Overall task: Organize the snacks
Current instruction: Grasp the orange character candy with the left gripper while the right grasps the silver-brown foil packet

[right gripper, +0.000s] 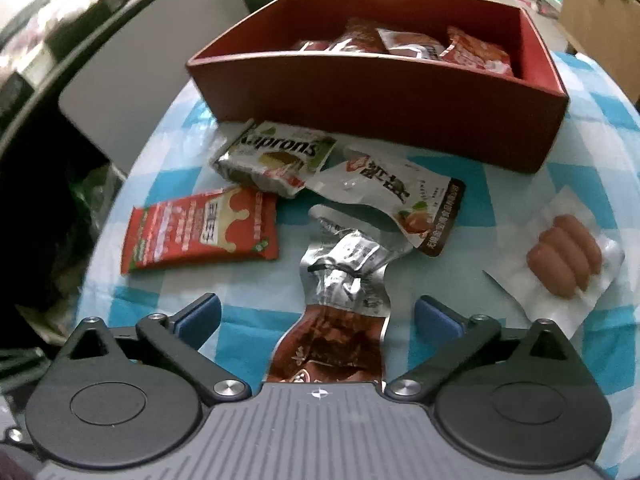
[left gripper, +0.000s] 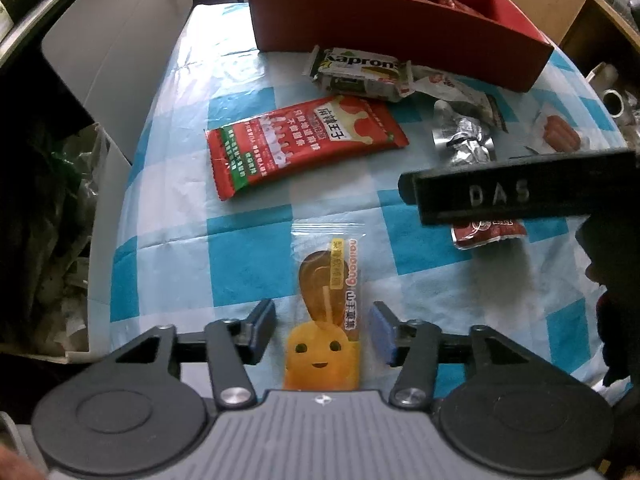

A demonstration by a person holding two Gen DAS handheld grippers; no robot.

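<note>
We see a desk covered with a blue-and-white checked plastic cloth (left gripper: 248,248). At its far edge stands a large dark red rectangular cardboard box (right gripper: 384,96), holding several red snack packets (right gripper: 404,46) piled toward its back right. Loose snacks lie on the cloth before the box: a flat red chilli-strip packet with white lettering (left gripper: 304,144), a green-and-white Kaprons wafer pack (right gripper: 276,156) just beside the box wall, a white pouch with dark trim (right gripper: 396,196), and a clear vacuum pack of three small sausages (right gripper: 564,260) off to the right.

Our left claw (left gripper: 322,330) has its blue pads wide apart, straddling a clear-wrapped orange bunny-shaped lollipop (left gripper: 326,320) that lies on the cloth; neither pad touches it.

Our right claw (right gripper: 318,320) is also spread wide, either side of a crumpled silver-and-brown foil packet (right gripper: 340,304), without contact. Its black body (left gripper: 520,192), lettered DAS, shows in the left view.
</note>
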